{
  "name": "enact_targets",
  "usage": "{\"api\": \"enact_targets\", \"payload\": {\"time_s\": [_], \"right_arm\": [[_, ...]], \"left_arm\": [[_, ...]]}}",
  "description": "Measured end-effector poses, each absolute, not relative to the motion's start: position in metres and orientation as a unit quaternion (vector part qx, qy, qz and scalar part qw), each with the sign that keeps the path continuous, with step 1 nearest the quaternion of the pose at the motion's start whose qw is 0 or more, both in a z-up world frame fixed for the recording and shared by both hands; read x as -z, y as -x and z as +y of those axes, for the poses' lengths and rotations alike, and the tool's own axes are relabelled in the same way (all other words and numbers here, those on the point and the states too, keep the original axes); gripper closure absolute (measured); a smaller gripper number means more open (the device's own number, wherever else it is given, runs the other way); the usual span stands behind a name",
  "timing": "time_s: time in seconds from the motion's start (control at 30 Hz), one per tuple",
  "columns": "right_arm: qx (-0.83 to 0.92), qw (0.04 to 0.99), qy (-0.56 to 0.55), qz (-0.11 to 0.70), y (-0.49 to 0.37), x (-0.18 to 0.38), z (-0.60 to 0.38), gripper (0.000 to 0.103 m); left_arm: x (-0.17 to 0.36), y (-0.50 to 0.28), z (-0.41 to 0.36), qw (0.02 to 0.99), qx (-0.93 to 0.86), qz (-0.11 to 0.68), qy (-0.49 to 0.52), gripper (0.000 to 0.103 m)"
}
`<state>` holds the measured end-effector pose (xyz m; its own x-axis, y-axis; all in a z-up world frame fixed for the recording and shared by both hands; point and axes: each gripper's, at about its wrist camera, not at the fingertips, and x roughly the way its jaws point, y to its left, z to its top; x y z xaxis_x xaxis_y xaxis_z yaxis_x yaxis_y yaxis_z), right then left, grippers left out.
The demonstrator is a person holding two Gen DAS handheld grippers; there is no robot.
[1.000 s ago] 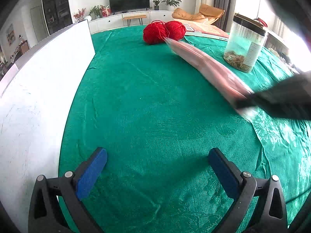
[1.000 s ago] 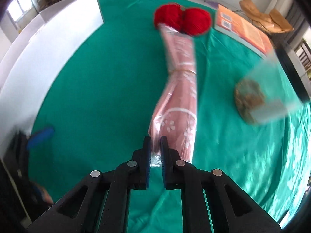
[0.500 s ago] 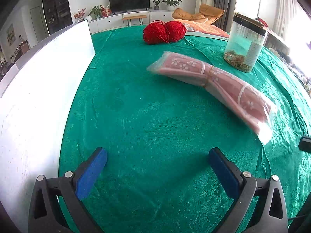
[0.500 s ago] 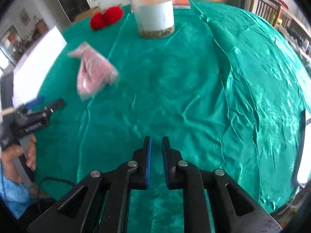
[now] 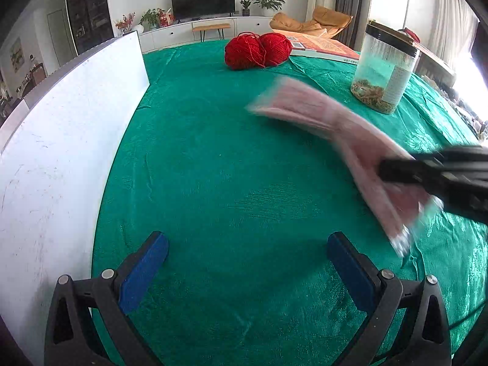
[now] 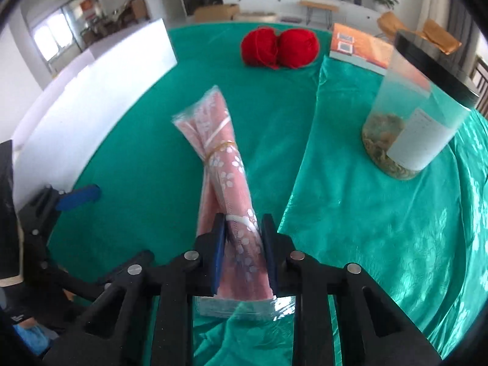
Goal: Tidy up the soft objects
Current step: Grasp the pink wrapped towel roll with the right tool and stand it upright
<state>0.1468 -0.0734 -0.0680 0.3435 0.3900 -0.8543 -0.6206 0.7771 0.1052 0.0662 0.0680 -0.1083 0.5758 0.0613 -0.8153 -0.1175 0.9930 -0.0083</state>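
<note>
Two hand-held grippers are over the green-covered desk [image 5: 213,167]. The right hand-held gripper [image 6: 244,228] has its blue pads clamped on the near end of the pink cloth roll in clear wrap [image 6: 224,164], which points toward the red yarn balls [image 6: 279,48]. The left hand-held gripper [image 5: 247,254] hangs spread wide, with nothing between its fingers.

My left wrist camera sits low behind its open blue-padded left gripper [image 5: 247,265], looking down across the green satin tablecloth [image 5: 213,167] toward the far two red yarn balls [image 5: 257,50]. My right wrist camera faces the same way, close over the pink floral plastic-wrapped cloth bundle [image 6: 225,167]; both views share these.
</note>
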Motion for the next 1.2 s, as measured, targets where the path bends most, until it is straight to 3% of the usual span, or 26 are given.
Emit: {"api": "enact_targets", "payload": {"time_s": [0.3, 0.6, 0.63, 0.67, 0.73, 0.87, 1.2], "right_arm": [[-0.121, 0.858, -0.027, 0.499, -0.065, 0.057, -0.215, 0.084], [-0.080, 0.902, -0.041, 0.423, -0.168, 0.049, -0.211, 0.084], [-0.087, 0.906, -0.039, 0.413, -0.179, 0.050, -0.205, 0.077], [-0.090, 0.908, -0.038, 0.408, -0.182, 0.053, -0.204, 0.056], [-0.083, 0.913, -0.040, 0.396, -0.176, 0.049, -0.202, 0.031], [-0.051, 0.928, -0.011, 0.370, -0.142, 0.051, -0.192, 0.029], [-0.018, 0.898, 0.032, 0.438, -0.128, 0.085, -0.188, 0.029]], "left_arm": [[0.108, -0.066, 0.068, 0.887, -0.051, 0.458, 0.031, 0.000], [0.108, -0.066, 0.068, 0.887, -0.050, 0.458, 0.031, 0.000], [0.108, -0.066, 0.068, 0.887, -0.050, 0.458, 0.031, 0.000], [0.108, -0.066, 0.068, 0.887, -0.050, 0.458, 0.031, 0.000], [0.108, -0.066, 0.068, 0.887, -0.050, 0.458, 0.031, 0.000], [0.108, -0.066, 0.068, 0.887, -0.050, 0.458, 0.031, 0.000], [0.109, -0.066, 0.068, 0.887, -0.050, 0.458, 0.030, 0.000]]}}
